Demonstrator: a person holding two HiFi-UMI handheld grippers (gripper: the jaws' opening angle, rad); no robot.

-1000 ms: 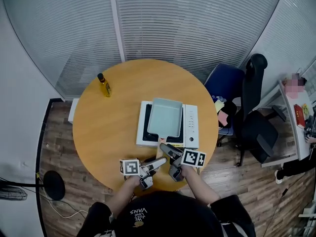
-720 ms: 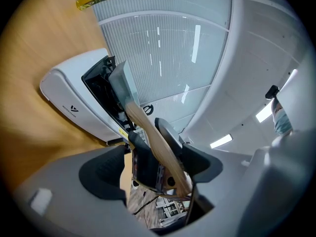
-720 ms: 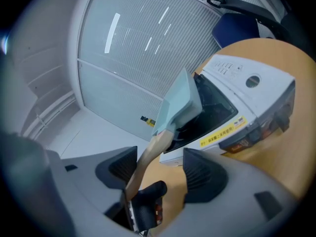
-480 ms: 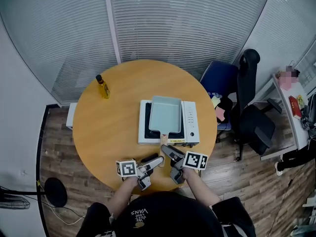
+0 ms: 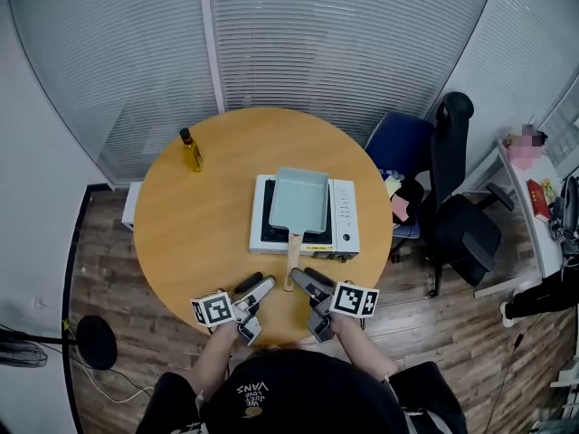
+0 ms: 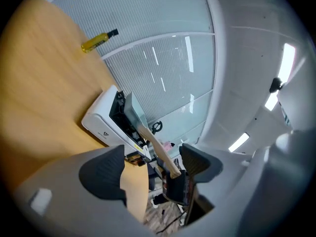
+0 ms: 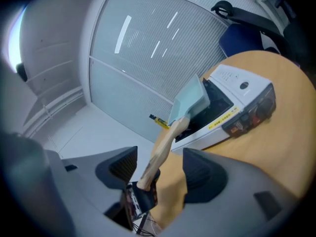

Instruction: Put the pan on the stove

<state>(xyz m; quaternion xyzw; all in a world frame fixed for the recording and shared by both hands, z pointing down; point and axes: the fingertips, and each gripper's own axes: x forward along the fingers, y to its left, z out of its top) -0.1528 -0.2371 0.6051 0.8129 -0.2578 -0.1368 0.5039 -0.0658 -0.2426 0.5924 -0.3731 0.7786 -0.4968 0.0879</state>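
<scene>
While we hold both grippers on our side of the stove [image 5: 345,213], the left gripper [image 5: 257,285] and the right gripper [image 5: 308,276] each have their jaws wide apart, clamped on nothing. Between them the wooden handle [image 5: 291,262] points back at us. Beyond it, the pale pan [image 5: 298,199] sits on the stove's dark cooktop. Far left of the stove, a yellow bottle [image 5: 190,151] stands on the round table [image 5: 199,233].

The right gripper [image 7: 159,163], fingers [image 7: 200,174] apart, faces the wooden handle [image 7: 165,142] of the pan [image 7: 190,100] on the stove [image 7: 247,95].
</scene>
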